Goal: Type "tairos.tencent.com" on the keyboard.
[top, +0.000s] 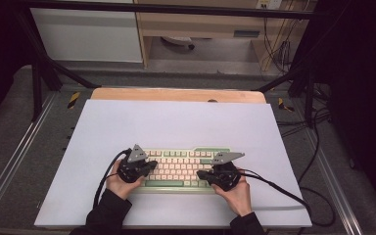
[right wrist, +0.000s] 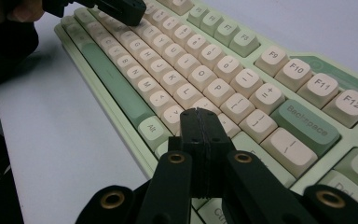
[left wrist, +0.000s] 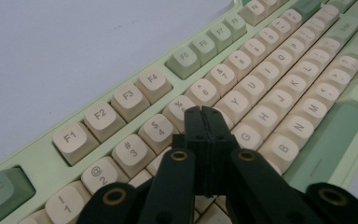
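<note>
A pale green keyboard (top: 183,168) with cream and green keys lies near the front of the white table top (top: 176,127). My left gripper (top: 149,165) is over its left end and my right gripper (top: 201,173) over its right end. In the left gripper view the left gripper (left wrist: 201,111) is shut with nothing in it, its tips low over the keyboard (left wrist: 261,84) around the T key. In the right gripper view the right gripper (right wrist: 199,113) is shut and empty, tips over the keyboard (right wrist: 205,70) near its right-hand letter keys. The left gripper (right wrist: 116,8) appears far off there.
Bare white surface lies behind and beside the keyboard. A wooden edge (top: 176,94) runs along the back of the table. Black cables (top: 274,188) trail from the grippers across the front right. Dark frame legs and loose cables stand off the table's sides.
</note>
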The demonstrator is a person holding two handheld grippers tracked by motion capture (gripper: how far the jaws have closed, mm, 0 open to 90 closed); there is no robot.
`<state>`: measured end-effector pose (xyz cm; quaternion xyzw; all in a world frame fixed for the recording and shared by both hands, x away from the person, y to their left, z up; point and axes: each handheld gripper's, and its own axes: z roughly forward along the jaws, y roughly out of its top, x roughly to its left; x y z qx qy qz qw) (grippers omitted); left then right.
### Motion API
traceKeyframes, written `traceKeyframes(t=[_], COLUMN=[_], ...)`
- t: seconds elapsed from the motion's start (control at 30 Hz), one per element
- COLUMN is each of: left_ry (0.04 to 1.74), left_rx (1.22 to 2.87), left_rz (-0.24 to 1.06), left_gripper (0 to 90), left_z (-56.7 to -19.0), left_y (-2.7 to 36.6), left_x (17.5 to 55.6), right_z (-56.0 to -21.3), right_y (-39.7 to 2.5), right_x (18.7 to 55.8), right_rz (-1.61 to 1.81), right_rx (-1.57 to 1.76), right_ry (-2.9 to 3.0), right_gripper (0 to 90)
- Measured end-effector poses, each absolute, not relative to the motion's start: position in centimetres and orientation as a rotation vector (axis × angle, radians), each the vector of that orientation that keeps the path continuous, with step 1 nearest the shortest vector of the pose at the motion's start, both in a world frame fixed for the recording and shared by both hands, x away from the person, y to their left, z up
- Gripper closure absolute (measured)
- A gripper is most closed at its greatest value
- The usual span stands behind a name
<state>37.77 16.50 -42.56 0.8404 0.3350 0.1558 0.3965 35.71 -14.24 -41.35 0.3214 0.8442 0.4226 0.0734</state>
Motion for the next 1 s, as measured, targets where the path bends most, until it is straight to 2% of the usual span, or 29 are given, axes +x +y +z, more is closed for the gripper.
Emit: traceKeyframes(t=[1.0], left_ry=[0.840], left_rx=[2.091], left_rz=[0.384], left_gripper=[89.8], left_z=[-41.6], left_y=[19.5], left_x=[35.6], right_z=[-40.8], right_y=[-13.8], right_x=[36.0], right_rz=[1.295], right_rx=[0.983], right_ry=[2.498], right_gripper=[90.0])
